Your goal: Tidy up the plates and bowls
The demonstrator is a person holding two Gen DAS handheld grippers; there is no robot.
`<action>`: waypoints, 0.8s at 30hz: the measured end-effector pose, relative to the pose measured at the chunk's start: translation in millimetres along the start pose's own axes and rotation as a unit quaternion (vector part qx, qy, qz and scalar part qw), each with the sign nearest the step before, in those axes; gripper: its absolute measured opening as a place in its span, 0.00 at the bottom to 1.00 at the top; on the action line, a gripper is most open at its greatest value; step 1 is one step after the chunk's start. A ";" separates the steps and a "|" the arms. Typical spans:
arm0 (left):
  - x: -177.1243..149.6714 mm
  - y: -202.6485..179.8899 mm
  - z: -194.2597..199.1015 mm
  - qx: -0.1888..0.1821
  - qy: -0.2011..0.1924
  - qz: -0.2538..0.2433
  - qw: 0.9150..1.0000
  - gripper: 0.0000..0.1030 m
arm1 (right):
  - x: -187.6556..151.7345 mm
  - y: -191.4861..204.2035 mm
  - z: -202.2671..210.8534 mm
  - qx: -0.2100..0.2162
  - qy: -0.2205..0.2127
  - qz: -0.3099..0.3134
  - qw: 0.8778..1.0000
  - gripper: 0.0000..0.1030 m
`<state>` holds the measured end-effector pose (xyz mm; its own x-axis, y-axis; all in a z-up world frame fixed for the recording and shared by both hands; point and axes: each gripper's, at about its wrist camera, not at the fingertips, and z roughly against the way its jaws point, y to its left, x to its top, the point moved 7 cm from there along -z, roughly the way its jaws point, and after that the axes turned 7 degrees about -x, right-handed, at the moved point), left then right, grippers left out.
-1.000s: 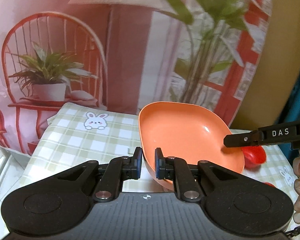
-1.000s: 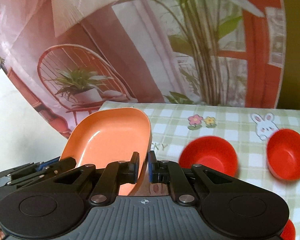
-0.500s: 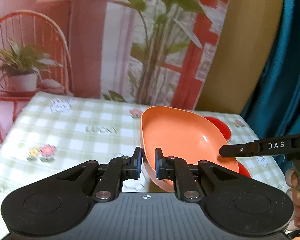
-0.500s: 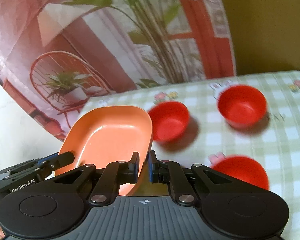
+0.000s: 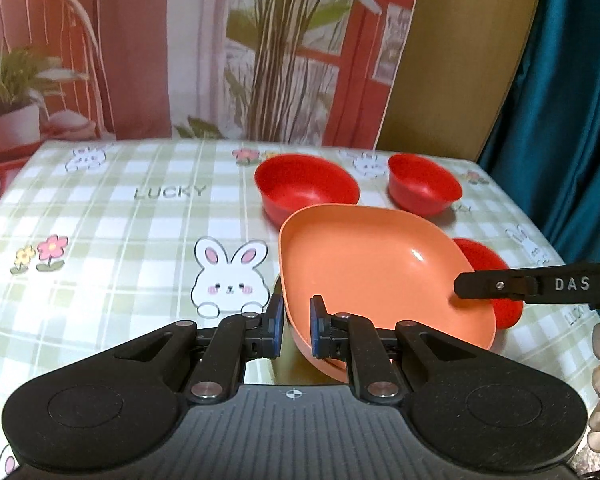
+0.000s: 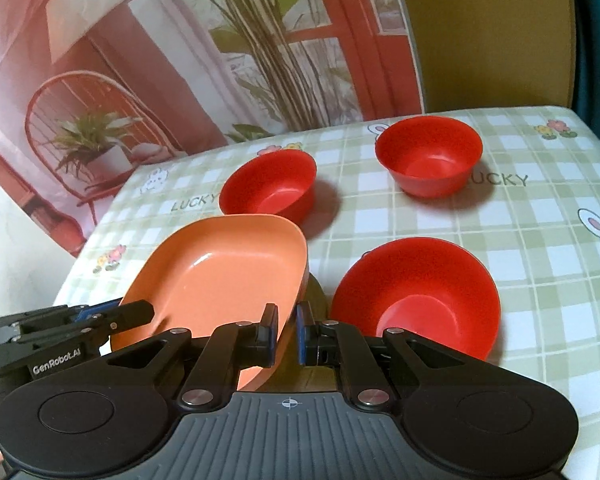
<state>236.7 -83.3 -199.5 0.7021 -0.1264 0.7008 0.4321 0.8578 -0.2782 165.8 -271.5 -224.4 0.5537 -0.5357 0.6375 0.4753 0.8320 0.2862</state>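
Observation:
An orange plate is held above the table by both grippers. My left gripper is shut on its near left rim. My right gripper is shut on its opposite rim; the plate also shows in the right wrist view. The right gripper's fingers reach in from the right in the left wrist view. Three red bowls stand on the table: one far left, one far right, one near, beside the plate.
The table has a green checked cloth with rabbits and flowers. A printed backdrop hangs behind it, and a teal curtain hangs at the right. The table's left edge drops off near the plate.
Both grippers have carried the orange plate rightward and lower over the table, towards the red bowls. All three bowls have come into view. Both grips are unchanged.

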 end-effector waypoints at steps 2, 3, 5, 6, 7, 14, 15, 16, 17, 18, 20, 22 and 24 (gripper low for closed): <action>-3.1 3.2 -3.4 0.003 0.005 0.004 1.000 0.14 | -3.7 2.3 -2.9 -0.002 0.001 0.007 1.000 0.09; -3.9 4.7 -4.6 0.004 0.007 0.006 1.000 0.14 | -5.6 3.6 -4.0 -0.002 0.001 0.011 1.000 0.10; -6.2 7.4 -5.0 0.006 0.008 0.010 1.000 0.14 | -7.9 5.9 -6.2 -0.004 0.000 0.019 1.000 0.10; -6.7 8.3 -5.8 0.006 0.009 0.011 1.000 0.14 | -9.3 6.4 -8.0 -0.005 0.001 0.022 1.000 0.10; -6.7 8.7 -6.9 0.006 0.010 0.012 1.000 0.14 | -10.6 6.5 -10.1 -0.006 0.004 0.023 1.000 0.10; -12.8 7.1 -14.7 0.012 0.021 0.007 1.000 0.14 | -17.4 3.3 -18.5 -0.011 0.019 0.028 0.999 0.10; -13.9 7.0 -15.7 0.012 0.023 0.008 1.000 0.14 | -18.2 3.1 -19.5 -0.012 0.022 0.028 0.999 0.10; -15.2 7.2 -16.3 0.011 0.024 0.010 1.000 0.14 | -18.7 2.8 -20.5 -0.013 0.026 0.026 0.999 0.10; -16.3 7.4 -17.0 0.011 0.026 0.012 1.000 0.14 | -19.3 2.9 -21.4 -0.014 0.028 0.027 0.999 0.10; -17.0 7.5 -17.4 0.011 0.027 0.013 0.999 0.14 | -19.4 2.5 -22.0 -0.014 0.028 0.028 0.999 0.10; -18.6 8.3 -18.3 0.010 0.030 0.015 0.999 0.14 | -20.2 2.3 -22.8 -0.015 0.029 0.030 0.999 0.10; -19.2 9.1 -18.8 0.010 0.030 0.018 0.999 0.14 | -20.3 1.8 -23.2 -0.013 0.029 0.029 0.999 0.11; -19.6 9.3 -19.1 0.010 0.030 0.018 0.999 0.14 | -19.5 1.7 -23.1 -0.012 0.030 0.031 0.999 0.12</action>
<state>237.8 -82.3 -228.4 0.7500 -0.1247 0.6495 0.3952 0.8719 -0.2890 171.6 -263.0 -252.9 0.6216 -0.4920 0.6096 0.4555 0.8601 0.2297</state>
